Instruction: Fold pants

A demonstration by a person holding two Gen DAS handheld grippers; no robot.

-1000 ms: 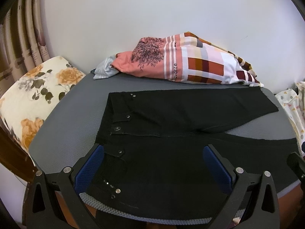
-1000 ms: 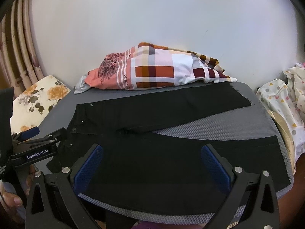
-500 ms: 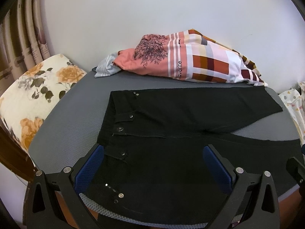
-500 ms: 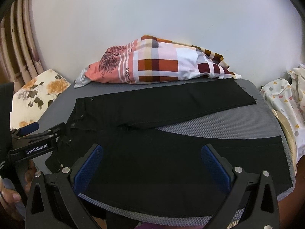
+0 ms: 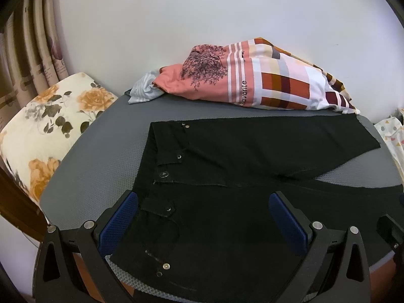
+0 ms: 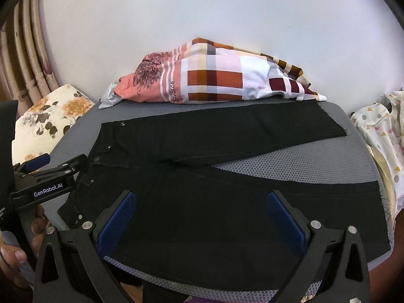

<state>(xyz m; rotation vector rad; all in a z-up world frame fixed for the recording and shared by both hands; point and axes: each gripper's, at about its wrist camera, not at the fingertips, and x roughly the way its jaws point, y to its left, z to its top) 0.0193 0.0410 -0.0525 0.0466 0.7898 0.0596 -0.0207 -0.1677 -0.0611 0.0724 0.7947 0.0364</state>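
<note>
Black pants [image 5: 227, 171] lie flat on a grey table [image 5: 101, 151], waistband to the left, legs spread in a V to the right; they also show in the right wrist view [image 6: 214, 202]. My left gripper [image 5: 202, 217] is open and empty above the near part of the waistband. My right gripper [image 6: 199, 217] is open and empty above the near leg. The left gripper also shows at the left of the right wrist view [image 6: 53, 169], by the waistband.
A heap of pink and plaid cloth [image 5: 252, 85] lies along the table's far edge against the white wall. A floral cushion [image 5: 45, 126] sits to the left, by curtains. Spotted white cloth [image 6: 378, 131] lies to the right of the table [image 6: 290, 159].
Both grippers have dropped slightly and edged forward toward the pants. Both stay open. The pants have not moved.
</note>
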